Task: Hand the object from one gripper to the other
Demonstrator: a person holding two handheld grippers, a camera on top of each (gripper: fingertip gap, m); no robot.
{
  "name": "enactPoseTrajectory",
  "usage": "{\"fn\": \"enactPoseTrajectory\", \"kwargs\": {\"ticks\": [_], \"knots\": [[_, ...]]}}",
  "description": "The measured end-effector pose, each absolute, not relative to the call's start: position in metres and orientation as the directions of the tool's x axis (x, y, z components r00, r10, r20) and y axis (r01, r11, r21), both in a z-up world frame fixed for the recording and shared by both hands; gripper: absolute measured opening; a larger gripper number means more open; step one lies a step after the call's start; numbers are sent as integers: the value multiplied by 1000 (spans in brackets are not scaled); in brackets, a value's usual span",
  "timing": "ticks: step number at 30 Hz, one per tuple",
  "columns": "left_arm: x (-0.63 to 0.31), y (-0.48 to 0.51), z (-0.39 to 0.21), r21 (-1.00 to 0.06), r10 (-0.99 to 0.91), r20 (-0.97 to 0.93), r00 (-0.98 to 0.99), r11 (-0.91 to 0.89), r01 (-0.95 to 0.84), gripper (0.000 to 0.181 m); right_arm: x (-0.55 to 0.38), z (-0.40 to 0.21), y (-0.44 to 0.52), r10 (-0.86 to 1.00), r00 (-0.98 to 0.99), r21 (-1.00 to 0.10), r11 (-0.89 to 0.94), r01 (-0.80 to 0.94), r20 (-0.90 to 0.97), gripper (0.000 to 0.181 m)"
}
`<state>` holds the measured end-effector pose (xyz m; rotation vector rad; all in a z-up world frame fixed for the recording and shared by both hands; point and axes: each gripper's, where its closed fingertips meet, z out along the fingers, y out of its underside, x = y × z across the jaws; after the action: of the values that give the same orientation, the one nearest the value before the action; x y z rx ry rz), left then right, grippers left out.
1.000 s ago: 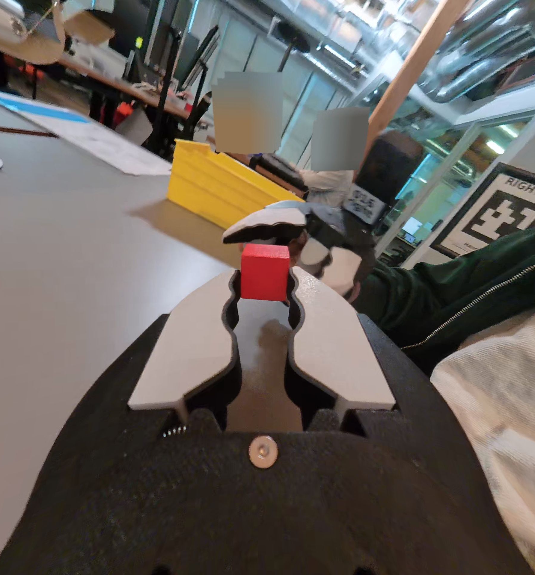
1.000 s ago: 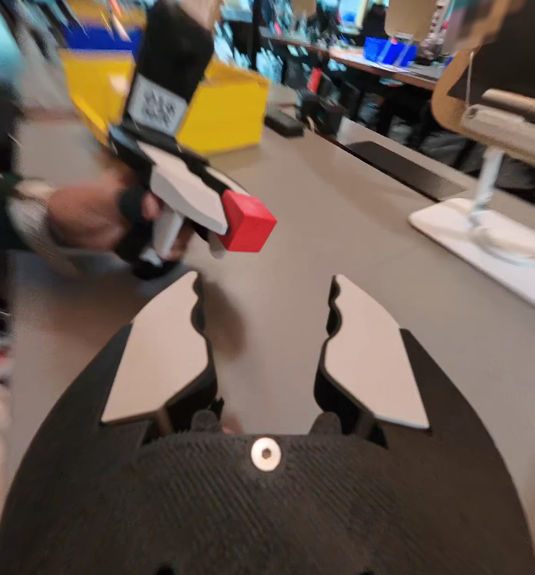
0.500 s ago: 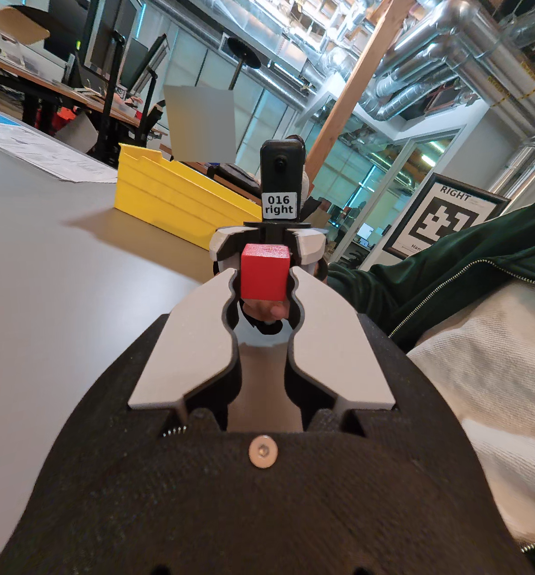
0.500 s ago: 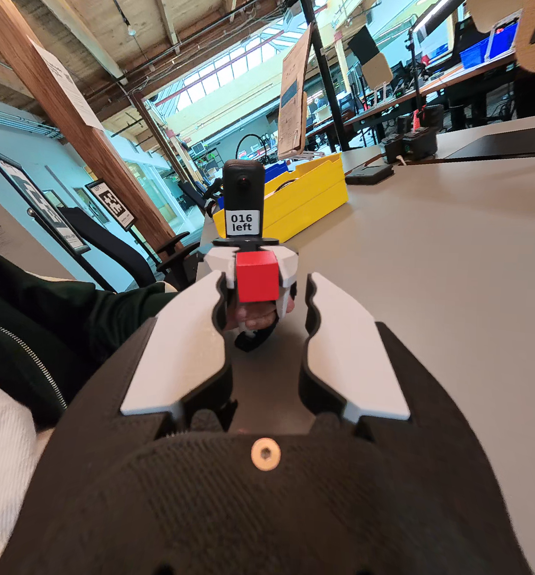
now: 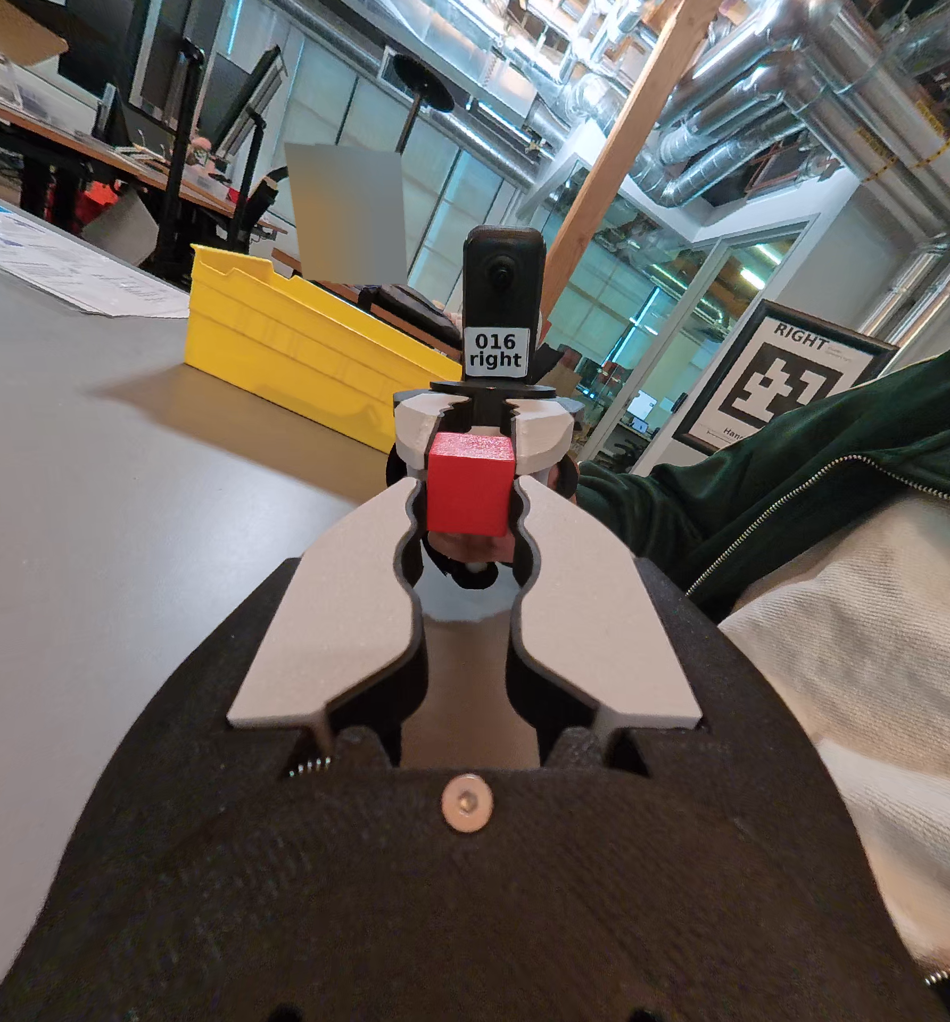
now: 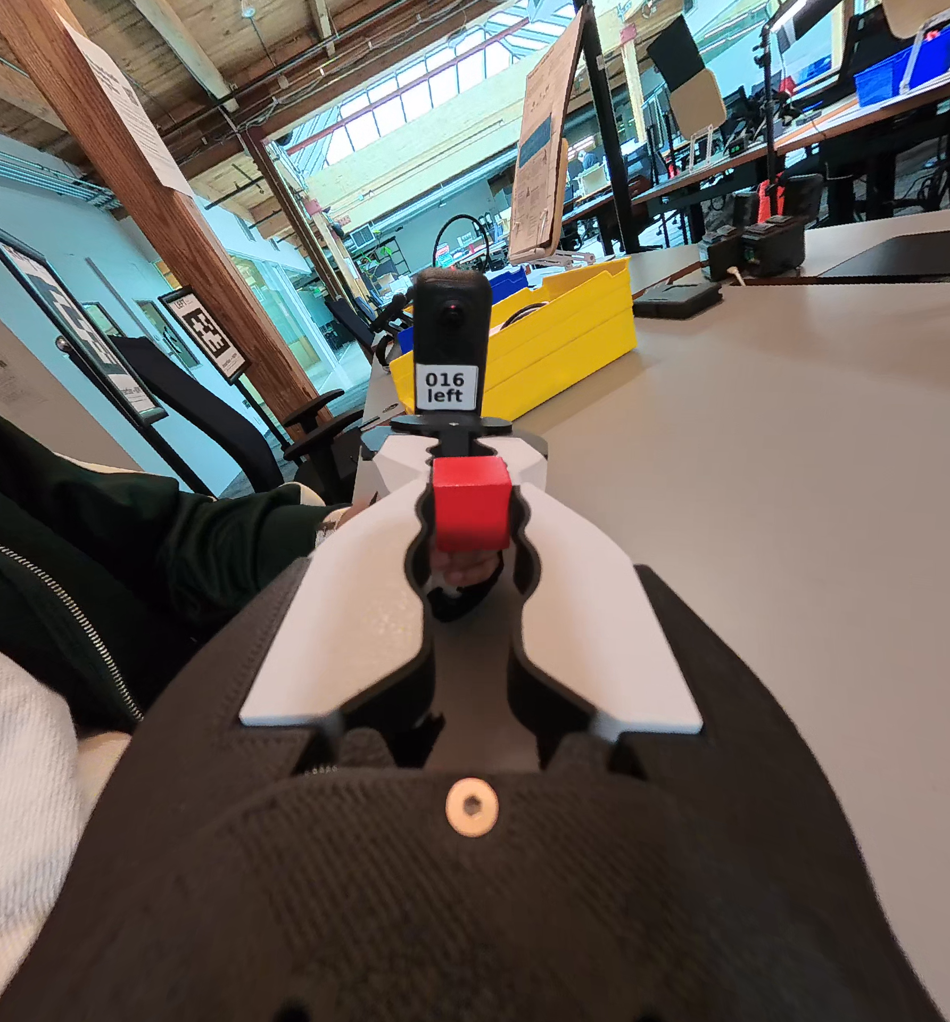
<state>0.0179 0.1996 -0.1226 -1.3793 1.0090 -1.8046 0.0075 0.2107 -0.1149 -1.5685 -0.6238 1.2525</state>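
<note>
The left claw (image 5: pixel 470 492) grips the red cube (image 5: pixel 470 484) between its fingertips. The right claw (image 6: pixel 470 506), nose to nose with it, has its tips closed against the same cube's sides, so both hold it, in the air above the grey tabletop (image 5: pixel 102 498). The cube has no long axis; a flat face looks toward each camera, its top face level. Behind the claws a yellow bin (image 5: pixel 295 343) sits on the tabletop. A green sleeve (image 5: pixel 765 470) reaches in from the side.
</note>
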Motion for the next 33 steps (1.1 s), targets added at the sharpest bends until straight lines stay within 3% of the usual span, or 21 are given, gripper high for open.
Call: {"fn": "enactPoseTrajectory", "kwargs": {"ticks": [3, 10, 15, 19, 26, 33], "knots": [[19, 203, -124, -858, -843, 489, -224, -512, 52, 45, 12, -109, 212, 845, 327, -904, -369, -216, -423, 26], [13, 211, -124, -901, -895, 412, -172, -428, 69, 52, 29, -108, 222, 785, 274, -822, -470, -322, -556, 26], [8, 210, -127, -997, -993, 75, -93, -78, 22, 46, 26, -118, 224, 681, 155, -684, -636, -357, -715, 26], [6, 206, -123, -989, -988, -151, -44, 150, 19, 40, 19, -128, 221, 580, 61, -563, -754, -339, -813, 26], [10, 201, -138, -962, -963, -260, -73, 265, -70, 40, 9, -138, 211, 442, -62, -411, -870, -274, -895, 26], [11, 196, -142, -946, -948, -301, -98, 310, -94, 27, 3, -142, 205, 406, -82, -379, -896, -233, -910, 26]]}}
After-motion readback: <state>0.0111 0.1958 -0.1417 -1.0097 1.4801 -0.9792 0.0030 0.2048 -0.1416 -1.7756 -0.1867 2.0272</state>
